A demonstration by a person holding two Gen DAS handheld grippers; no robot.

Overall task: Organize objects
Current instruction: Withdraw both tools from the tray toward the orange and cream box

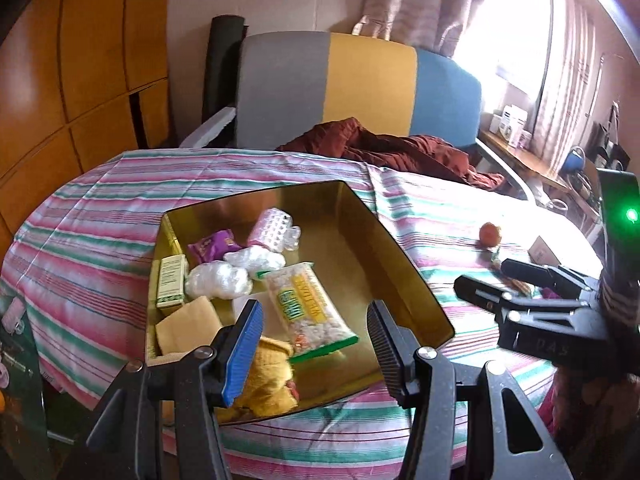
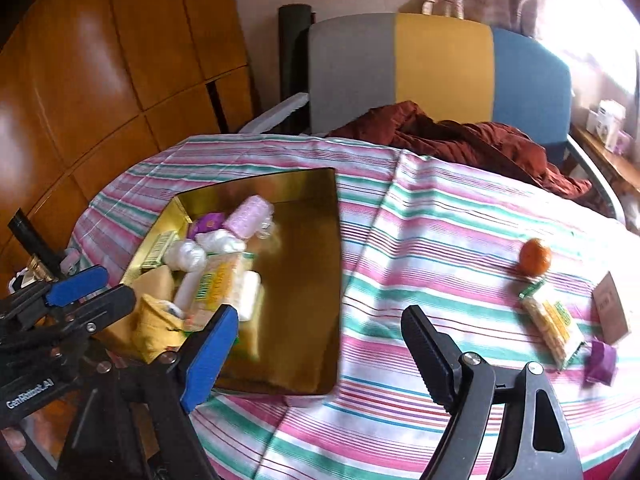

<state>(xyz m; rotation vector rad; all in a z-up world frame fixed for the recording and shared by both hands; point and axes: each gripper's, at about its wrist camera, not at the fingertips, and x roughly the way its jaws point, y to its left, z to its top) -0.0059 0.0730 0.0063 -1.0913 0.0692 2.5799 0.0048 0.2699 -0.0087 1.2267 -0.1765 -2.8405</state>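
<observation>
A shiny gold tin box (image 1: 384, 240) (image 2: 304, 280) stands on the striped table. It holds a rice-snack packet (image 1: 308, 312), a pink roller (image 1: 272, 228), a purple packet (image 1: 214, 246), white plastic bundles (image 1: 218, 280), a small green-and-white box (image 1: 172, 286) and a yellow cloth (image 1: 272, 380). My left gripper (image 1: 314, 348) (image 2: 100, 290) hangs open over the box's near end, its pads touching nothing. My right gripper (image 2: 320, 354) (image 1: 482, 274) is open and empty over the box's right edge. To its right lie an orange (image 2: 535, 257), a second snack packet (image 2: 550, 324), a brown card box (image 2: 610, 308) and a purple packet (image 2: 600, 362).
A pink, green and white striped cloth (image 2: 420, 240) covers the round table. Behind it stands a chair (image 1: 360, 80) with a grey, yellow and blue back, with a maroon cloth (image 2: 460, 140) spilling onto the table. Wooden cupboard doors (image 1: 80, 80) are at the left, and a cluttered shelf (image 1: 520, 152) by the window.
</observation>
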